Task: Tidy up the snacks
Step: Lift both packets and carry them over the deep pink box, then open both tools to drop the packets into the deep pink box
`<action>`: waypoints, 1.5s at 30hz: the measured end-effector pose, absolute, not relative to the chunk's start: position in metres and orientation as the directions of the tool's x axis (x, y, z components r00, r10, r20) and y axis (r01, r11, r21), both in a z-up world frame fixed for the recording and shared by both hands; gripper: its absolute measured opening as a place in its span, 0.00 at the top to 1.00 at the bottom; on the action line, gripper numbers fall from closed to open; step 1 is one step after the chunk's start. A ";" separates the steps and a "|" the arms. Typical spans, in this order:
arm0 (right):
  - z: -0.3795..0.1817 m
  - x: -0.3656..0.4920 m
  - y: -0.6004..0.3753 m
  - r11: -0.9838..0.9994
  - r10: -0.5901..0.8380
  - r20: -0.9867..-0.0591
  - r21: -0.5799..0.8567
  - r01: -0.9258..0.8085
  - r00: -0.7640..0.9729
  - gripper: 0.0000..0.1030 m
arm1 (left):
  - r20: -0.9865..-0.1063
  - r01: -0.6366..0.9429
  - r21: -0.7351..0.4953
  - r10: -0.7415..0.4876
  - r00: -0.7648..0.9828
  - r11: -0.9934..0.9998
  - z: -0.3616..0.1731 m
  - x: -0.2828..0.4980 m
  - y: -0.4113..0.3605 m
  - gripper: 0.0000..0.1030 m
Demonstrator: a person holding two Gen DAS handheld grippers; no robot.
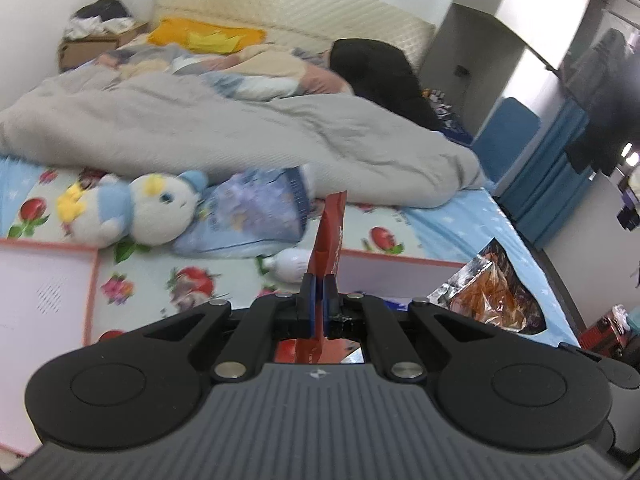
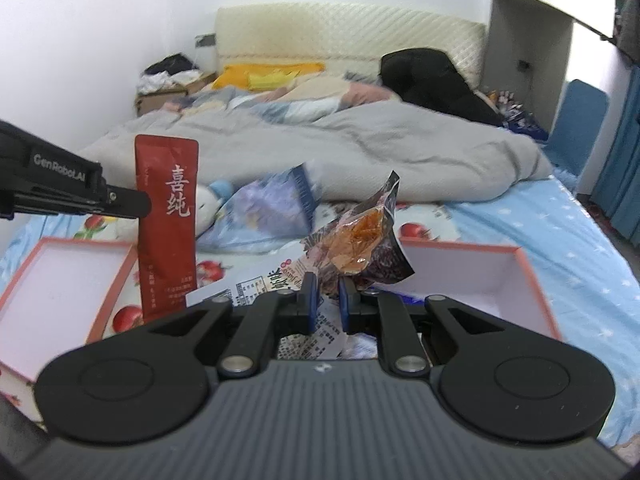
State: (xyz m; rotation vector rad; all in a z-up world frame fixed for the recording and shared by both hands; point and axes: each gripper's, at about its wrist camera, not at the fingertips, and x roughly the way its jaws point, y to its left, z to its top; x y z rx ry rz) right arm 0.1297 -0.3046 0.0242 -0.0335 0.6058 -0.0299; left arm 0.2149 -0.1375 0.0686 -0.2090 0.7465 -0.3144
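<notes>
Pinching a tall red foil sachet point(image 2: 167, 224) at frame left, the left gripper point(image 1: 319, 294) is clamped; the right gripper point(image 2: 329, 292) is squeezing a crinkled clear-windowed snack packet point(image 2: 356, 252) at centre.

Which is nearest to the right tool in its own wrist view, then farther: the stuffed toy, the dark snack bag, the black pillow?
1. Dark snack bag, clamped in the right tool.
2. Stuffed toy, left, mid-bed.
3. Black pillow, by the headboard.

Red sachet point(image 2: 167, 224): I see white characters.
Snack bag point(image 2: 362, 250): orange inside, dark purple edges, I think.
Bedsheet point(image 2: 540, 240): blue, red-flowered.
</notes>
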 end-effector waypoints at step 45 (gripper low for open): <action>-0.021 0.127 -0.431 0.954 -0.105 -0.669 0.141 0.265 0.736 0.39 | -0.767 0.374 -0.255 -0.422 0.483 0.892 0.011 0.248 -0.273 0.50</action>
